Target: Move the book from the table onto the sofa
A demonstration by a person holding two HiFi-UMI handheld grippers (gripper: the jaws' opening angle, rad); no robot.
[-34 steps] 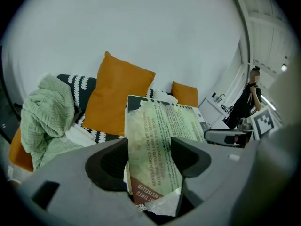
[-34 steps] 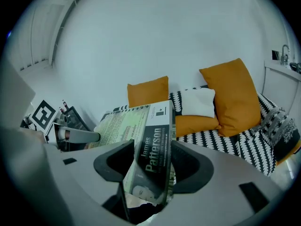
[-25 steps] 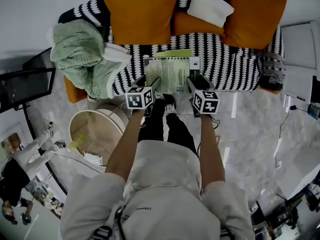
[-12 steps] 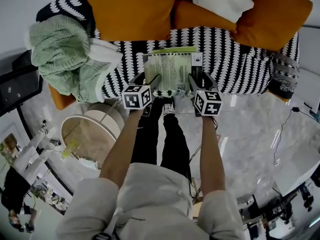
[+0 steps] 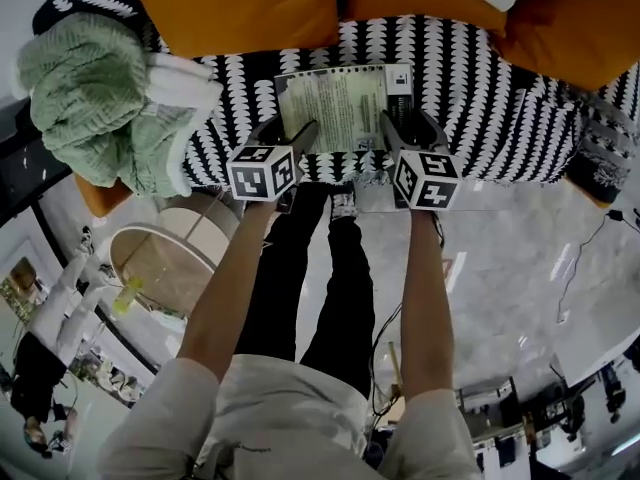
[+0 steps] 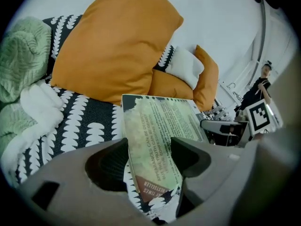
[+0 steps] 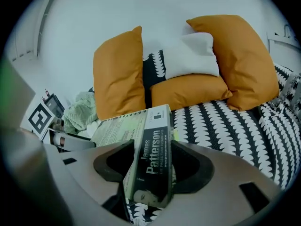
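Note:
A paperback book (image 5: 343,107) with a pale green back cover is held flat over the black-and-white patterned sofa seat (image 5: 480,118). My left gripper (image 5: 297,140) is shut on the book's left edge (image 6: 150,145). My right gripper (image 5: 397,133) is shut on its spine side (image 7: 155,159), where the author's name shows. In the head view the book hangs above the seat's front part; I cannot tell if it touches the seat.
Orange cushions (image 5: 250,3) (image 7: 237,60) and a white pillow (image 7: 193,55) line the sofa back. A green knitted blanket (image 5: 95,98) is heaped on the sofa's left end. A round wooden table (image 5: 175,268) stands left of my legs. A person (image 6: 258,86) stands far off.
Both grippers have carried the book forward, from the seat's front edge to over the seat. The sofa has drawn nearer in the head view.

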